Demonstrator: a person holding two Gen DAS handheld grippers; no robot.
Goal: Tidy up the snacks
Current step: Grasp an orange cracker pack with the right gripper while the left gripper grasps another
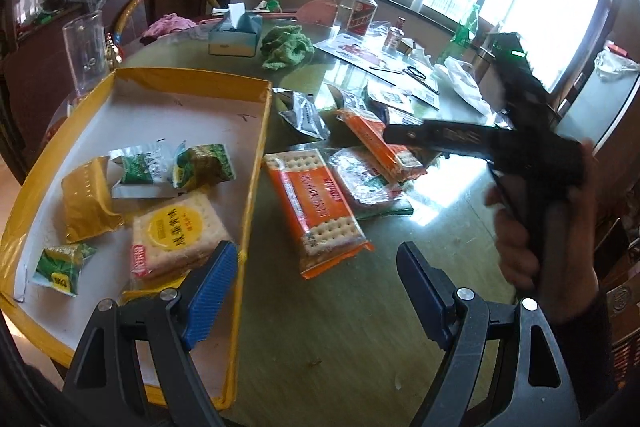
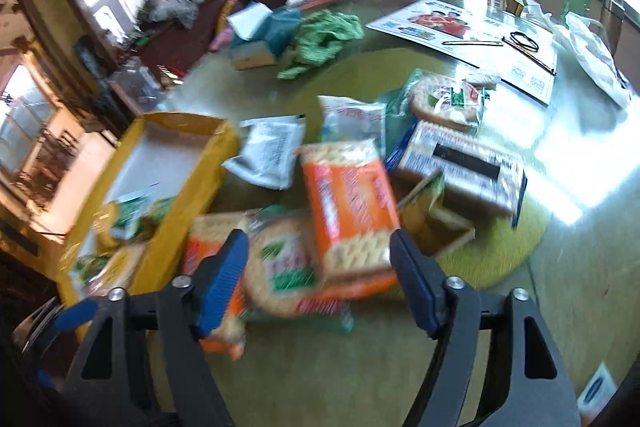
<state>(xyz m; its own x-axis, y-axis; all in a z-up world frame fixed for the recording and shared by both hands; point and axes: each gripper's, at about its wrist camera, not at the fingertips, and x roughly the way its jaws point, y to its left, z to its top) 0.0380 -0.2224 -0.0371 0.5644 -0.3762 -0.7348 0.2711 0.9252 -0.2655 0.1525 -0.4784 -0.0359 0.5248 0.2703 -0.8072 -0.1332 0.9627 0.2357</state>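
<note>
Left gripper [image 1: 316, 291] is hanging over the table [image 1: 352, 347] with its jaws spread wide and nothing between them, just bare green tabletop below. Its left blue finger [image 1: 210, 291] sits over the near right edge of the yellow tray [image 1: 250, 187], right in front of a yellow-label cracker pack [image 1: 178, 233] lying inside. Further in on that side the tray also holds a gold wrapper [image 1: 86, 203] and a few small green packets [image 1: 204, 167]. Straight ahead of the jaws, outside the tray, there's an orange cracker pack [image 1: 314, 203] flat on the table, then a round biscuit pack [image 1: 364, 181] just right of it, touching or overlapping, hard to say. Beyond those is a silver pouch [image 1: 304, 115].

Right gripper [image 2: 320, 287] is also open, fairly wide, nothing clamped. This view is pretty blurry. A second orange cracker pack [image 2: 350, 211] sits between and ahead of its fingers, but the pads don't look like they're pressing on it. Off to its left you can see the tray, and ahead right is a blue-edged cracker pack [image 2: 464, 171]. In the left camera you can see a hand [image 1: 516, 247] gripping the right gripper's handle.

Way out past everything: a green cloth [image 1: 286, 47], a tissue box [image 1: 236, 35] and some bottles [image 1: 358, 13] by the window.
</note>
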